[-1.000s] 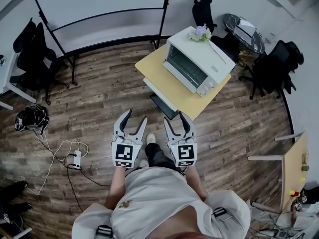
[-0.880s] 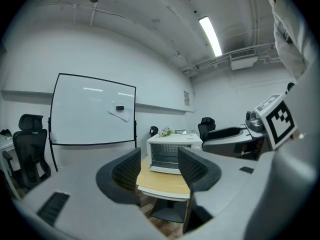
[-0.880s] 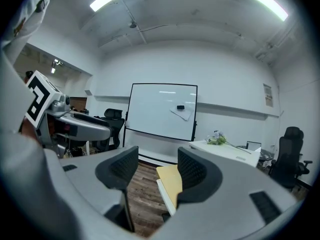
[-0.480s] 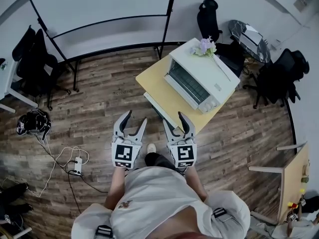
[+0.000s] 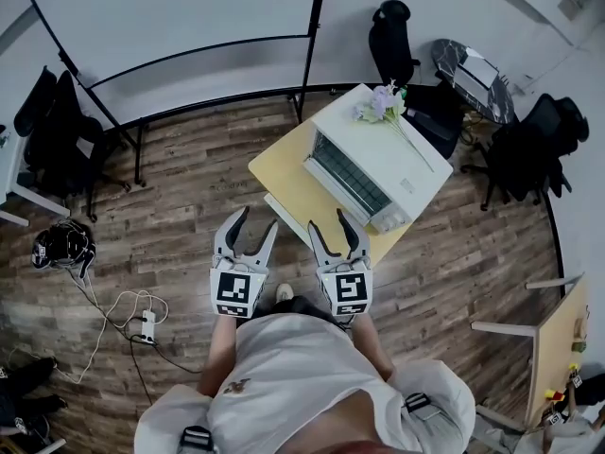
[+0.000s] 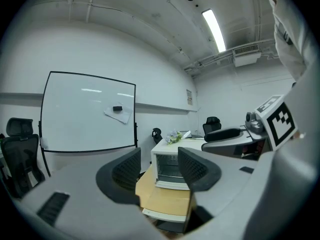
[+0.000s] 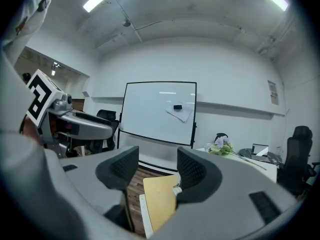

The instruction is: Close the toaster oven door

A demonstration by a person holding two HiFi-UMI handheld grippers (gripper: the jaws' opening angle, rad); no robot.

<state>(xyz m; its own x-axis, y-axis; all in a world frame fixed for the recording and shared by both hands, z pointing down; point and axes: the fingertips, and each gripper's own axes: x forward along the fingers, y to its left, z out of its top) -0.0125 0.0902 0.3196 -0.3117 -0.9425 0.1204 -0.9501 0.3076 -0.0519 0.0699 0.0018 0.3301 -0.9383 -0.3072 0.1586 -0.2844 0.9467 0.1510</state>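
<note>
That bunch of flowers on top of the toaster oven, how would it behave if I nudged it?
The flowers look light and floppy, with a long thin stem, so they would probably bend. They lie loose on the toaster oven, whose top looks smooth, so they may slide off.

wood floor (image 5: 208, 173), whiteboard (image 5: 180, 12), chairs (image 5: 389, 28)

No legible text, label, brand or number anywhere; wall notice (image 7: 273, 93) too small.
</note>
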